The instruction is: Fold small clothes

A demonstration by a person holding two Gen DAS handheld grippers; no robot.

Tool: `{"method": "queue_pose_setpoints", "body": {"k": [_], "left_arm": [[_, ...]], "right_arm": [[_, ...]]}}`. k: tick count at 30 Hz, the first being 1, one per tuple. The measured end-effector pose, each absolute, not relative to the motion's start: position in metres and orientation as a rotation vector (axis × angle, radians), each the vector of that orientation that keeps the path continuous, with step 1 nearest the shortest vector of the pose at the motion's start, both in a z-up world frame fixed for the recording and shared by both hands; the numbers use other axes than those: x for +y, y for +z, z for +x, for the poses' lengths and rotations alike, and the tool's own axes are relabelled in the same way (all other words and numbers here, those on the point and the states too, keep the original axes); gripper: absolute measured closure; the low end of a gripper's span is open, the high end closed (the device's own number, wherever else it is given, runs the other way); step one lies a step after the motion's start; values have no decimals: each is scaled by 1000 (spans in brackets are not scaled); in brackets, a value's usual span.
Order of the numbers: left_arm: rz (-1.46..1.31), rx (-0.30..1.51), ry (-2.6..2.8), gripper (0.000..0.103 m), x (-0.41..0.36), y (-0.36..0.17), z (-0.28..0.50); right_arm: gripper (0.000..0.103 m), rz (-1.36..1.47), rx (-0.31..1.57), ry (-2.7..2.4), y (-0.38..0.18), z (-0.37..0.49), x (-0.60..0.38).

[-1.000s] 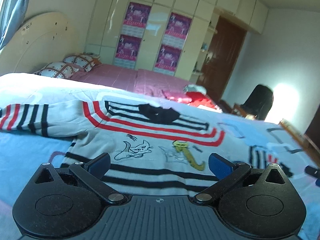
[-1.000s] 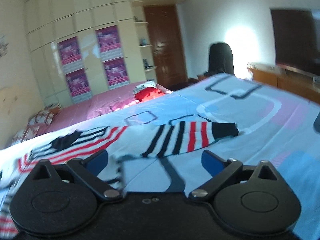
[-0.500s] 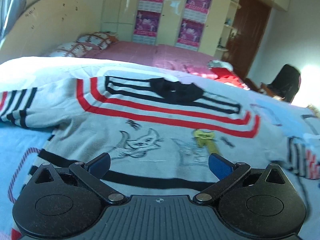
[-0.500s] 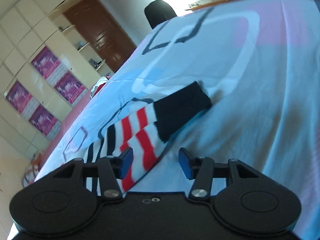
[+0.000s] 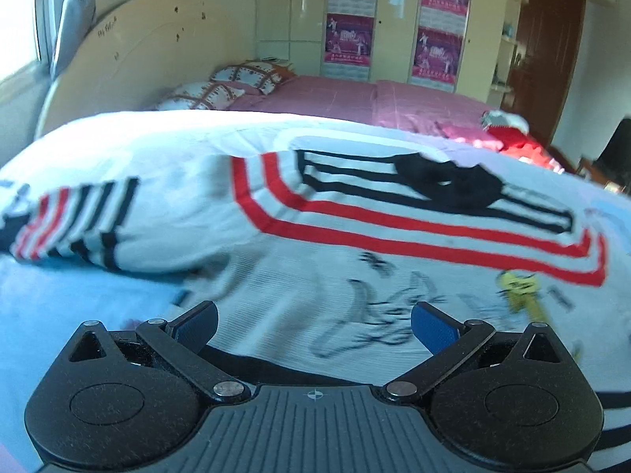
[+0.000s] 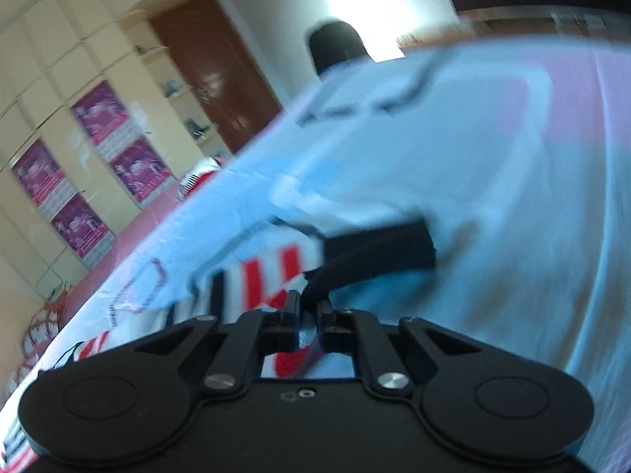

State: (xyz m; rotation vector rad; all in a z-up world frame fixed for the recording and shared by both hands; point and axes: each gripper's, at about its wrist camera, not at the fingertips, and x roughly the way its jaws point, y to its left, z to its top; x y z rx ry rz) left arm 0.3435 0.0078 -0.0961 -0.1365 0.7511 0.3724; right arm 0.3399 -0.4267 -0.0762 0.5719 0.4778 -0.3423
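A small white sweater [image 5: 299, 276] with red and black stripes, a black collar and cartoon cat drawings lies spread on a light blue bedsheet [image 5: 71, 299]. My left gripper [image 5: 313, 321] hovers low over its chest, jaws wide apart, nothing between the blue pads. One striped sleeve [image 5: 75, 220] stretches off to the left. In the right wrist view the other sleeve [image 6: 276, 268] ends in a black cuff [image 6: 378, 252]. My right gripper [image 6: 309, 309] is shut on that sleeve just behind the cuff, cloth pinched between its fingers.
A second bed with a pink cover [image 5: 355, 98] and patterned pillows [image 5: 221, 86] stands behind, with red clothes [image 5: 508, 138] on it. Cream wardrobes with purple posters [image 5: 349, 43], a brown door [image 6: 209, 67] and a dark chair [image 6: 335, 47] line the far side.
My right gripper rolled, dropped to the sleeve end and closed on it near the cuff. The left gripper sank and shifted left over the sweater, still open.
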Motion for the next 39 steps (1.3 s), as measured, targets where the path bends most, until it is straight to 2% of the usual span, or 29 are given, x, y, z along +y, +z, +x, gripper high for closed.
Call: {"method": "queue_pose_setpoints", "body": {"k": [7, 12, 17, 22, 25, 26, 28, 30, 36, 39], "left_arm": [[-138, 737, 372, 0, 44, -102, 341], [-181, 729, 362, 0, 74, -109, 334], [-243, 716, 379, 0, 112, -112, 318], [-293, 705, 396, 0, 141, -112, 301], [-310, 712, 397, 0, 152, -114, 298], [-313, 716, 378, 0, 153, -114, 299], [-345, 704, 318, 2, 152, -113, 302], [-372, 709, 236, 51, 142, -114, 315], [-519, 717, -52, 53, 87, -125, 377], [-513, 786, -109, 53, 56, -143, 415]], "right_arm": [[95, 353, 408, -175, -15, 359, -334], [95, 230, 430, 9, 6, 377, -241], [95, 120, 503, 233, -3, 388, -133], [93, 7, 646, 380, -47, 393, -49], [65, -76, 675, 402, -66, 384, -25], [49, -107, 658, 414, -62, 377, -19], [47, -64, 606, 447, -46, 363, -25], [49, -26, 588, 440, -35, 355, -36], [51, 87, 584, 281, -18, 338, -92], [51, 122, 596, 223, -19, 333, -121]]}}
